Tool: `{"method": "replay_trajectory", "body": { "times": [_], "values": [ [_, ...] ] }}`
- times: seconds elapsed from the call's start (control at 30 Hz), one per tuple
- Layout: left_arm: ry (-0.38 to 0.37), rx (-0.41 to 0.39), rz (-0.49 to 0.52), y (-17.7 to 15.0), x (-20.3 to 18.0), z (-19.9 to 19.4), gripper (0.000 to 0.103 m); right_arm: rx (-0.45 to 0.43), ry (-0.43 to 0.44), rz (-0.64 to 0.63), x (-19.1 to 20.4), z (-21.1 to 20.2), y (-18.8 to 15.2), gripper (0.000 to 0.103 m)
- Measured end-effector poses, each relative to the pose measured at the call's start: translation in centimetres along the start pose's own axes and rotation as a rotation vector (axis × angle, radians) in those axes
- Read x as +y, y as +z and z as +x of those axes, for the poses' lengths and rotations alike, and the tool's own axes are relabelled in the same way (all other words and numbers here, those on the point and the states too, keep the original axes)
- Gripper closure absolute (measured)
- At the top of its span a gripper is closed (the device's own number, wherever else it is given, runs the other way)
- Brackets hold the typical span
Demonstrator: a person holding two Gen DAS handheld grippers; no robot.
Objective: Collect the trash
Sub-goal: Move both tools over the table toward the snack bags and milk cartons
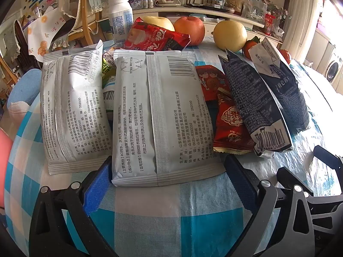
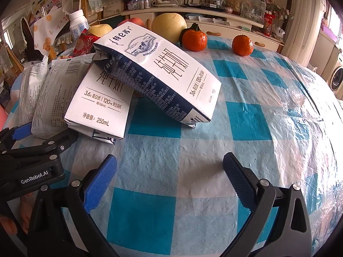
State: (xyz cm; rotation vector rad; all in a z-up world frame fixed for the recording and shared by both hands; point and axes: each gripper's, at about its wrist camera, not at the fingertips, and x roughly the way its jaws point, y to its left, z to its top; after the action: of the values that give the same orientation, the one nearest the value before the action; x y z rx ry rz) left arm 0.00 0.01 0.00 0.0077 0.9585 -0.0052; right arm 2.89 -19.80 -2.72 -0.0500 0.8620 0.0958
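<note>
Two silver-white wipe packets lie face down on the checked cloth, one at the left (image 1: 72, 111) and one in the middle (image 1: 163, 117). My left gripper (image 1: 169, 182) stands open, its blue pads flanking the middle packet's near corners. Red snack wrappers (image 1: 229, 124) and two flattened dark blue milk cartons (image 1: 253, 100) lie to the right. In the right wrist view the upper carton (image 2: 163, 70) leans on the lower one (image 2: 98, 105). My right gripper (image 2: 169, 182) is open over bare cloth just short of them, with nothing between its fingers.
Behind the trash stand an apple (image 1: 189, 29), a pear (image 1: 230, 35), a white bottle (image 1: 120, 15) and a red tea packet (image 1: 156, 36). Two tangerines (image 2: 195, 39) (image 2: 242, 45) sit far right. The blue-and-white tablecloth (image 2: 246, 117) curves off to the right. Chairs crowd the left.
</note>
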Motion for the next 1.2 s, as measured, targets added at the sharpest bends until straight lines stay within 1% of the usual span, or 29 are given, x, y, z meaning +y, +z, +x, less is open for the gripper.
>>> {"method": "replay_trajectory", "body": {
  "times": [0.13,0.23,0.33,0.4,0.47,0.53,0.6,0.7,0.77,0.87,0.97,1.07,1.1,1.2],
  "values": [
    [-0.004,0.003,0.016,0.0,-0.1,0.0,0.005,0.009,0.013,-0.015,-0.1,-0.2,0.0,0.003],
    [-0.012,0.015,0.027,-0.1,-0.1,-0.2,0.005,0.009,0.004,-0.005,0.0,-0.6,-0.2,0.003],
    [0.0,-0.011,0.034,-0.3,0.1,-1.4,0.005,0.013,-0.003,-0.006,0.3,-1.2,-0.3,0.003],
    [0.016,-0.04,0.036,-0.3,0.4,-2.4,0.005,-0.011,-0.011,-0.02,0.7,-2.4,-0.1,0.003],
    [0.016,-0.067,0.031,-0.1,0.7,-3.6,0.005,-0.057,-0.018,-0.037,1.0,-3.3,0.1,0.003],
    [0.007,-0.093,0.015,-0.5,2.1,-5.1,0.005,-0.107,-0.021,-0.048,1.3,-4.7,0.1,0.003],
    [0.008,-0.125,0.005,-0.4,2.8,-6.5,0.005,-0.174,-0.011,-0.048,1.6,-6.2,0.0,0.003],
    [0.029,-0.173,-0.001,-0.4,3.8,-8.6,0.005,-0.249,0.005,-0.063,2.5,-8.3,-0.1,0.003],
    [0.046,-0.21,-0.003,-0.4,4.5,-10.1,0.005,-0.32,0.018,-0.062,3.2,-10.1,-0.3,0.003],
    [0.064,-0.268,-0.009,0.4,5.9,-12.6,0.005,-0.408,-0.005,-0.084,4.6,-12.4,-0.3,0.003],
    [0.081,-0.324,-0.025,0.3,7.6,-15.1,0.005,-0.504,-0.023,-0.097,5.7,-14.7,-0.4,0.003],
    [0.081,-0.371,-0.061,0.0,9.5,-17.2,0.005,-0.574,-0.042,-0.087,6.7,-16.9,-0.7,0.003],
    [0.072,-0.398,-0.075,-0.1,10.2,-17.9,0.005,-0.587,-0.047,-0.078,6.7,-17.2,-0.8,0.003],
    [0.065,-0.433,-0.113,-0.2,12.2,-19.7,0.005,-0.622,-0.053,-0.059,7.3,-18.7,-1.1,0.003]
  ]
}}
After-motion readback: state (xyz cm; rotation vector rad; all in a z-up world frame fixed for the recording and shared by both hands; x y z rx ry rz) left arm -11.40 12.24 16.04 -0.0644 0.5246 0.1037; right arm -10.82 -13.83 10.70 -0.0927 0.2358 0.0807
